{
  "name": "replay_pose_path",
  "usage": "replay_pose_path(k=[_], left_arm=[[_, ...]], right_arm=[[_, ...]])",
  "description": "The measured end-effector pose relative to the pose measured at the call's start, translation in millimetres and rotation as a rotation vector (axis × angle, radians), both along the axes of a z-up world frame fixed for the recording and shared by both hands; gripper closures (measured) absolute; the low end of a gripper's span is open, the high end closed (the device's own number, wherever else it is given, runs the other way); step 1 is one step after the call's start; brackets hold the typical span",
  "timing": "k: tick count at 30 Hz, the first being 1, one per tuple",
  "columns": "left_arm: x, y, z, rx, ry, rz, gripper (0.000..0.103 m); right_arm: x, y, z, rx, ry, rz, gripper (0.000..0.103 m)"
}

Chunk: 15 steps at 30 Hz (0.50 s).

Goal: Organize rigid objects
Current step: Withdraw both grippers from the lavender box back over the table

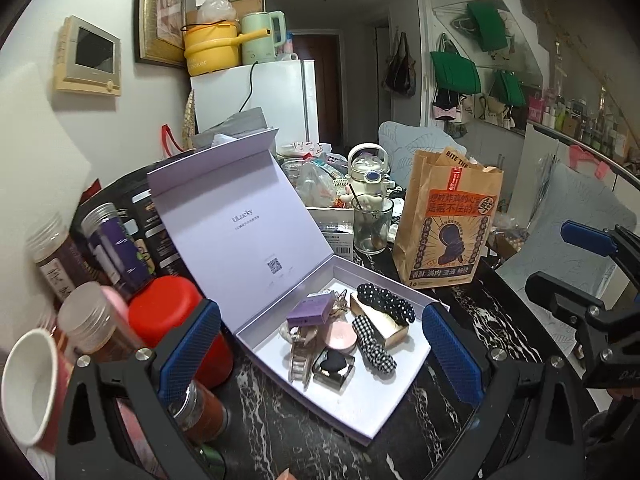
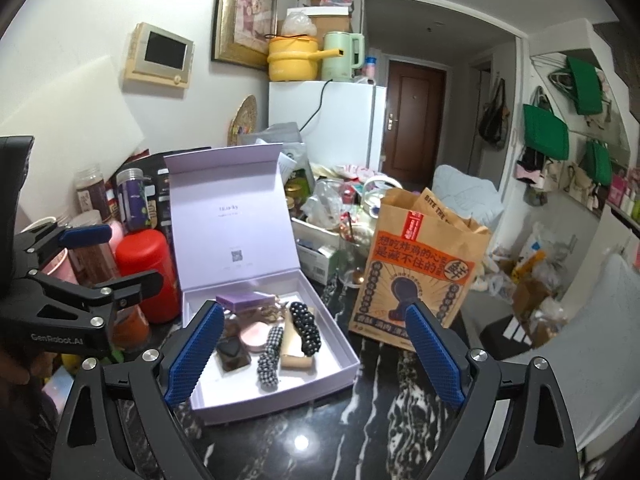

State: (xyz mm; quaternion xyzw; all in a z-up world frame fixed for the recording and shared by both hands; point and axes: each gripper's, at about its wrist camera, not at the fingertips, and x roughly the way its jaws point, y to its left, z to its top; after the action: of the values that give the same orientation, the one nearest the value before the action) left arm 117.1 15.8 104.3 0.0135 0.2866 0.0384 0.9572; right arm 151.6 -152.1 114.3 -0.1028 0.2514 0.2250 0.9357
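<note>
An open lilac gift box [image 1: 372, 412] [image 2: 320, 376] lies on the black marble table, its lid [image 1: 236, 236] [image 2: 236, 216] standing up behind. Inside are a purple small box [image 1: 310, 310] [image 2: 244, 301], a pink compact [image 1: 341, 338] [image 2: 253, 336], a black heart case [image 1: 334, 366] [image 2: 232, 350], a checked scrunchie [image 1: 374, 346] [image 2: 267, 356], a dotted black hair clip [image 1: 386, 304] [image 2: 305, 328] and a clear claw clip [image 1: 300, 360]. My left gripper [image 1: 320, 356] is open and empty, hovering over the box. My right gripper [image 2: 316, 356] is open and empty in front of the box.
A brown paper bag [image 1: 448, 224] [image 2: 416, 272] stands right of the box. A red canister [image 1: 172, 320] [image 2: 148, 272], jars [image 1: 116, 248] and a paper cup [image 1: 28, 384] crowd the left. A glass [image 1: 372, 224] and clutter sit behind. Each gripper shows in the other's view.
</note>
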Motion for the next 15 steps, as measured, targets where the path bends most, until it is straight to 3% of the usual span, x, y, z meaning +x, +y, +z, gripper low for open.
replay_pose_path(k=[15], left_arm=[[-59.5, -3.7, -21.2, 0.012, 0.035, 0.037, 0.0]], right_arm=[[-62.1, -8.5, -17.4, 0.011, 0.037, -0.062, 0.009]])
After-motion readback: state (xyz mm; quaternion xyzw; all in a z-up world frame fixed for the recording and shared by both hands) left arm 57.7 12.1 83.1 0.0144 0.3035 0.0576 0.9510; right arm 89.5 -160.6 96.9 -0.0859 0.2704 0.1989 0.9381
